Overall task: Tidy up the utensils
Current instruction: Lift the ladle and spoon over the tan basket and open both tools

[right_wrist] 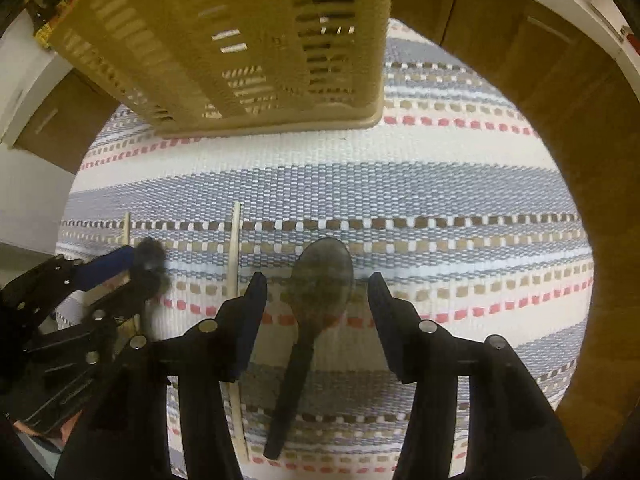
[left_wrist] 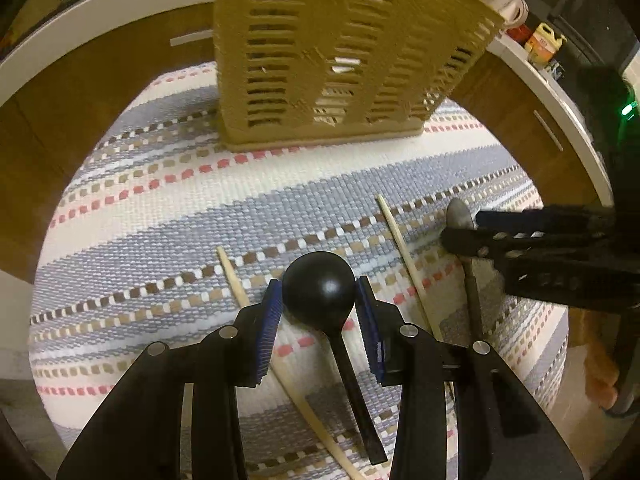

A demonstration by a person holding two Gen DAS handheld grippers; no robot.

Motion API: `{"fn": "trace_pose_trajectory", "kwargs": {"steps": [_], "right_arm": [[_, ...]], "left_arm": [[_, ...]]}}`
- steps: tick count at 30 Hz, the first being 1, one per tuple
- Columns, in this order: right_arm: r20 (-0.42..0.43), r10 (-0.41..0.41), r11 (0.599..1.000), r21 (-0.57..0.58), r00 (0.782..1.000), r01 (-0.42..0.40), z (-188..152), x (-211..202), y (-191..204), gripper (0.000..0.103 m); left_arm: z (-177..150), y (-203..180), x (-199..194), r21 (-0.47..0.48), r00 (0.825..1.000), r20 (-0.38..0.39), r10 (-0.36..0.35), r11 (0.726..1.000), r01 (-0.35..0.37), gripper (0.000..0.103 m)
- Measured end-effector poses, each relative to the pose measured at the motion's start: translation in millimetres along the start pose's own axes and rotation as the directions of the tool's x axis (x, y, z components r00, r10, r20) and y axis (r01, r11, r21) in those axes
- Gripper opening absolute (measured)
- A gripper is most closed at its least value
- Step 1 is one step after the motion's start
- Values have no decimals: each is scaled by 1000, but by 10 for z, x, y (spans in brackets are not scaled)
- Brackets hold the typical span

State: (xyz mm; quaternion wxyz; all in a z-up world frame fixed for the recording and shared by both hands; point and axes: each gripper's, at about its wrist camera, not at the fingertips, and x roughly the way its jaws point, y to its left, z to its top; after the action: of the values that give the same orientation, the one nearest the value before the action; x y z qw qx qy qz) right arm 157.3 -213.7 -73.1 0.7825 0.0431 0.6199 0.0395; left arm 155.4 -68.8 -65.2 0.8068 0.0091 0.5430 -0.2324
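Black spoon (left_wrist: pixel 320 288) lies bowl-down on the striped woven mat (left_wrist: pixel 168 216), its round bowl between the blue pads of the left gripper (left_wrist: pixel 320 300); the jaws stand apart and flank the bowl closely, though contact cannot be confirmed. Its handle runs back toward 6 o'clock beneath the gripper. It appears to be light, rigid plastic with a smooth domed back, likely to slip or pivot if pinched across the bowl; the neck or flat handle would give a surer hold. A wooden chopstick (left_wrist: pixel 234 280) lies just beside it at 9 o'clock, partly under the left finger; a second chopstick (left_wrist: pixel 404 248) lies at 2 o'clock. The right gripper (right_wrist: pixel 316 292), jaws wide apart, straddles a grey spoon (right_wrist: pixel 322 276) without touching it; that spoon's bowl faces up and its dark handle trails to 6 o'clock. It looks thin, stiff and low on the mat, so taking it at the neck seems soundest. At 12 o'clock, well apart from both grippers, stands the tan slotted utensil basket (left_wrist: pixel 320 60), the probable destination.
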Motion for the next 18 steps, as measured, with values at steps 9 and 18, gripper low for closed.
{"fn": "trace_pose_trajectory", "kwargs": {"steps": [9, 18], "right_arm": [[64, -76, 995, -66, 995, 80, -136, -25, 116, 30], [273, 176, 983, -91, 946, -157, -488, -768, -268, 29]], "left_arm": [[7, 73, -312, -25, 992, 128, -19, 999, 22, 35], [66, -8, -1052, -27, 925, 378, -27, 999, 40, 35]]}}
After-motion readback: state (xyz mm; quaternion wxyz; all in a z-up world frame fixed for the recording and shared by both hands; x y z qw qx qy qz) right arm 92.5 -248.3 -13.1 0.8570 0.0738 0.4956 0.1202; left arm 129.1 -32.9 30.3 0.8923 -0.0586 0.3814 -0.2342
